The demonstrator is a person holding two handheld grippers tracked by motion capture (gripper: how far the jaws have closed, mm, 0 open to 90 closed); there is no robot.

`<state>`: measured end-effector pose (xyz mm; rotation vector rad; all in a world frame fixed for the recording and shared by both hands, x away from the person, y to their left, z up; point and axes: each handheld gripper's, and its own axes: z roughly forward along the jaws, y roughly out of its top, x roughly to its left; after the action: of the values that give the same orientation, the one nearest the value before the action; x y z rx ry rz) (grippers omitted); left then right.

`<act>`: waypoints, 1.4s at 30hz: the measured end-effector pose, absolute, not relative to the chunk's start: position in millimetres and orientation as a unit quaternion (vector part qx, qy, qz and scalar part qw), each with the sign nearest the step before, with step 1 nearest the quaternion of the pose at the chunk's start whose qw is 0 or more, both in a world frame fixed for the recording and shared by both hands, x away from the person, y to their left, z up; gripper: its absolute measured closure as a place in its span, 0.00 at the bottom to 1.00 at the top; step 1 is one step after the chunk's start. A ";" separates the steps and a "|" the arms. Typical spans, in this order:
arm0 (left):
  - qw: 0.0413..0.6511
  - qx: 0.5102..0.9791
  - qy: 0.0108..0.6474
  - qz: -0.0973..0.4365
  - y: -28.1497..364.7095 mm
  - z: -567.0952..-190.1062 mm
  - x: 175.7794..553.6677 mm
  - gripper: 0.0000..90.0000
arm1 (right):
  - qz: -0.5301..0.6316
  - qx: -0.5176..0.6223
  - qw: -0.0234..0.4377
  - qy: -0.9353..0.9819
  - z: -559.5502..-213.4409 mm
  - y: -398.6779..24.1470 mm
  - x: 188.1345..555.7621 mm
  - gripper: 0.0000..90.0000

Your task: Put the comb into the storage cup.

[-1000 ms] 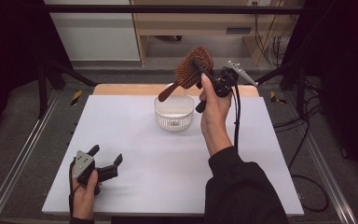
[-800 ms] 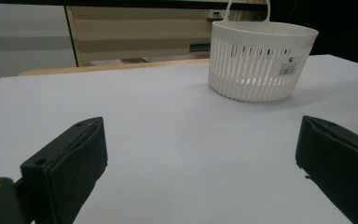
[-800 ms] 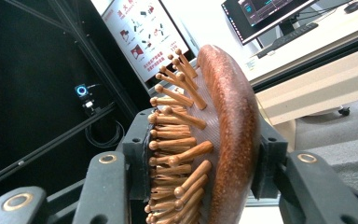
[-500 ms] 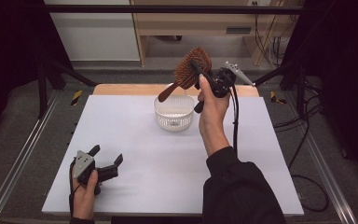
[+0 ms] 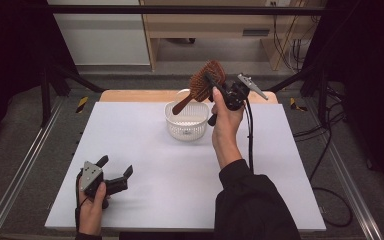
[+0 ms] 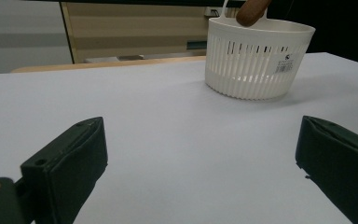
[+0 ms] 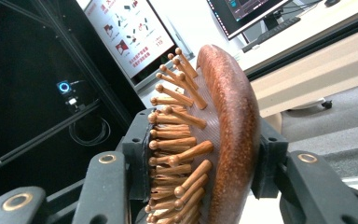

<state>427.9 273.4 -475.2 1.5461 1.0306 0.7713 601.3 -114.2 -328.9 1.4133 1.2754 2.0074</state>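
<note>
A brown wooden hairbrush [image 5: 206, 80] with peg bristles hangs above a white slotted basket [image 5: 186, 120] at the table's far middle, its handle tip dipping into the basket. My right gripper [image 5: 212, 84] is shut on the brush head; in the right gripper view the jaws clamp the hairbrush [image 7: 214, 135] front and back. The brush handle end [image 6: 252, 10] shows over the basket [image 6: 256, 60] in the left gripper view. My left gripper [image 5: 115, 172] rests open on the table's near left corner, nothing between its jaws.
The white table top [image 5: 180, 175] carries the basket. A wooden board edge [image 5: 140, 95] runs along the far side. Metal frame rails [image 5: 20, 170] flank the table, and cables [image 5: 330, 150] lie on the floor at the right.
My right hand has come down a little with the brush, so its handle tip now reaches into the basket. The left gripper has stayed where it was.
</note>
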 end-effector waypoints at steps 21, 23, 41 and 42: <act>0.537 0.650 0.432 0.321 272.1 -475.8 428.2 0.02 | 0.696 0.523 0.177 0.460 -366.0 -102.1 609.8 0.57; 0.538 0.650 0.431 0.320 272.1 -475.7 428.2 0.02 | 0.693 0.523 0.178 0.462 -368.1 -101.1 609.7 0.57; 0.538 0.653 0.429 0.317 271.4 -475.9 428.5 0.02 | 0.690 0.528 0.176 0.463 -377.9 -100.1 608.8 0.57; 0.538 0.653 0.429 0.317 271.5 -475.9 428.5 0.02 | 0.690 0.527 0.176 0.464 -378.4 -99.6 609.0 0.57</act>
<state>428.5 271.5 -475.9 1.5534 1.0213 0.7537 609.0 -99.6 -378.4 1.4934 1.3129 1.9548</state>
